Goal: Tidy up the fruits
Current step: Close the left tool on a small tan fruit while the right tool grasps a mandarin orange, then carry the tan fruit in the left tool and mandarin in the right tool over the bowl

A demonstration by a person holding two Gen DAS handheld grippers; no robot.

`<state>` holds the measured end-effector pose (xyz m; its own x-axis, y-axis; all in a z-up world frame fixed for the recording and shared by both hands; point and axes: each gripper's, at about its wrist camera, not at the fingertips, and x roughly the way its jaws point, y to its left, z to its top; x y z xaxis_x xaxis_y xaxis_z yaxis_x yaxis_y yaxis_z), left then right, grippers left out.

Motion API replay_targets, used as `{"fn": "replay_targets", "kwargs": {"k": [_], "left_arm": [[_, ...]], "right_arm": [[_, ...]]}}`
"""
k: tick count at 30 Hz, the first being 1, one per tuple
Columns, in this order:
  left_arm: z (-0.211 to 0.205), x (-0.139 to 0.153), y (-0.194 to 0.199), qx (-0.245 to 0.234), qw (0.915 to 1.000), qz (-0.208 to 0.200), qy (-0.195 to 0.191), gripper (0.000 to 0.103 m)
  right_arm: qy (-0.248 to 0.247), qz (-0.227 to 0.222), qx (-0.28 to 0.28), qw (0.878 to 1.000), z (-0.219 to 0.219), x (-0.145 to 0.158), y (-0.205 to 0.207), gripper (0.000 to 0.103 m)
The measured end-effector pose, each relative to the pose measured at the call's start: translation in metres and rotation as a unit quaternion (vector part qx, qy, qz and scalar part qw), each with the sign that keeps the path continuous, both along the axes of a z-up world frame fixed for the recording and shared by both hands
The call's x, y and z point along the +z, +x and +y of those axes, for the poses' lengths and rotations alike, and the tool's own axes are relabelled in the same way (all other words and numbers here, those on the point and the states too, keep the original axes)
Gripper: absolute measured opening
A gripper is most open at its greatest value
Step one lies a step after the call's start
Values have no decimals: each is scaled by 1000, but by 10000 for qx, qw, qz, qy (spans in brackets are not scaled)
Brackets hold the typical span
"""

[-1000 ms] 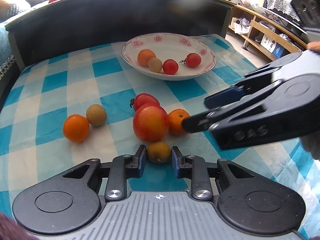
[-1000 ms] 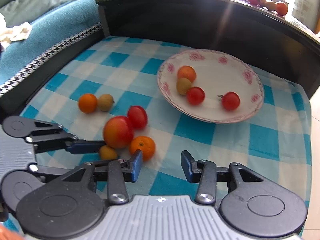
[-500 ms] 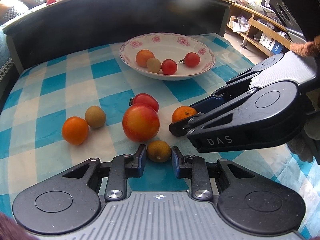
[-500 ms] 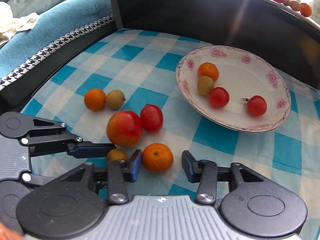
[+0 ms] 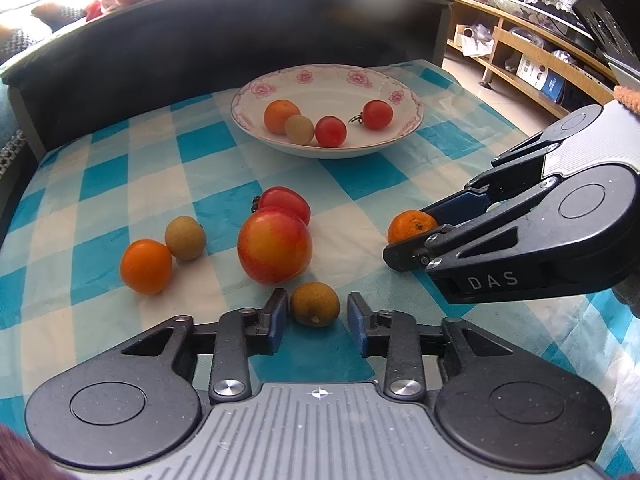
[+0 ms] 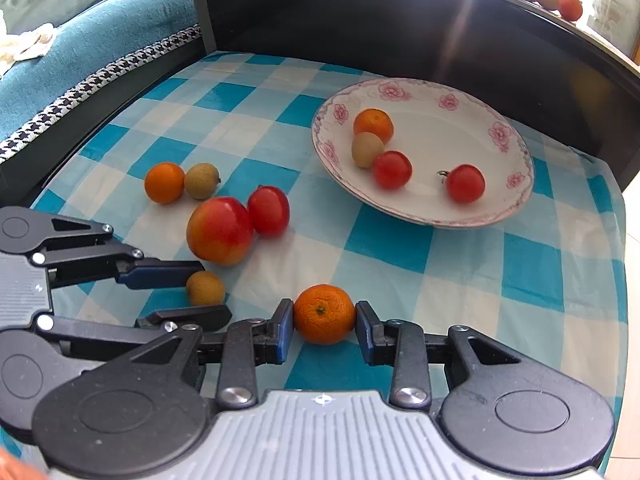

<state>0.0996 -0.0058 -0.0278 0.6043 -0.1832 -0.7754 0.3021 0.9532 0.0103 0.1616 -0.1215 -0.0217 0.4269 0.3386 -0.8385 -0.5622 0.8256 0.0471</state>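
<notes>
My right gripper is shut on a small mandarin, which also shows in the left wrist view. My left gripper is open around a small brown longan on the cloth, with a small gap on each side. The longan also shows in the right wrist view. A white floral plate holds an orange, a longan and two tomatoes. On the cloth lie a big red-yellow apple, a tomato, another orange and another longan.
A blue-and-white checked cloth covers the table. A dark raised backboard runs along the far side. A blue sofa lies at left in the right wrist view. Wooden shelves stand at far right.
My right gripper closed on the mandarin and drew it away to the right from the apple. My left gripper stayed open around the longan.
</notes>
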Motion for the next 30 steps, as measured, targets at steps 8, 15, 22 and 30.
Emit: {"fn": "replay_targets", "kwargs": {"k": [8, 15, 22, 30], "left_arm": [[-3, 1, -1, -26, 10000, 5, 95, 37], [-7, 3, -2, -54, 9998, 68, 159, 34], [-12, 5, -5, -133, 9997, 44, 202, 34], [-16, 14, -8, -161, 9996, -82, 223, 34]], "right_arm": [[-23, 5, -39, 10000, -3, -1, -1, 36], [-130, -40, -35, 9999, 0, -1, -3, 36], [-232, -81, -17, 9997, 1, 0, -7, 36], [-281, -213, -73, 9993, -6, 8, -14, 36]]}}
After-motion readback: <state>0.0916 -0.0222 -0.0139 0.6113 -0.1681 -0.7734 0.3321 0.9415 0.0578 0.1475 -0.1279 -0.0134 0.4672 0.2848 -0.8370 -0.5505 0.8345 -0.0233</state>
